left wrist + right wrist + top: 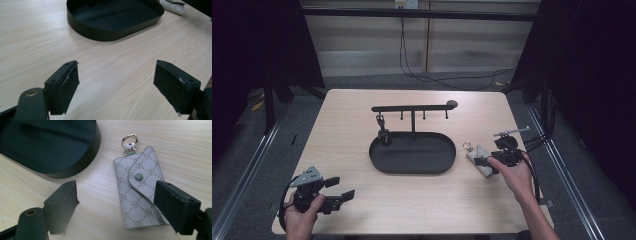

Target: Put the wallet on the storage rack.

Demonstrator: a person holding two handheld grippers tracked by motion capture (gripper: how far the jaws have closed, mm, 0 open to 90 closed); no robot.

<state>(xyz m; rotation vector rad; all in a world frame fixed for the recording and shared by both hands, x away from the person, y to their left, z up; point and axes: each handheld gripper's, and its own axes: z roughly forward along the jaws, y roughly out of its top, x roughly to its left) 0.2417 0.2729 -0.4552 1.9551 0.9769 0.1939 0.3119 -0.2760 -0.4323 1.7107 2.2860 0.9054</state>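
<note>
Pale tabletop: right tongs [115,206] gape over the key pouch [140,190], gripping nothing; next, close on it. Left tongs [116,82] wait open, empty.

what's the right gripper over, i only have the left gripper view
Observer: The right gripper has its jaws open over a grey patterned key pouch lying flat on the table.
Operator: is it gripping the pouch
Observer: No. One pad overlaps the pouch's edge in the right gripper view, the other stands over bare wood.
Operator: which way does the pouch point
Observer: Its metal ring points away from the gripper, and the snap flap is closed.
Operator: anything on the stand above the tray
Observer: In the high view a rail with hooks rises from the tray, and one small dark item hangs at its left end.
</note>
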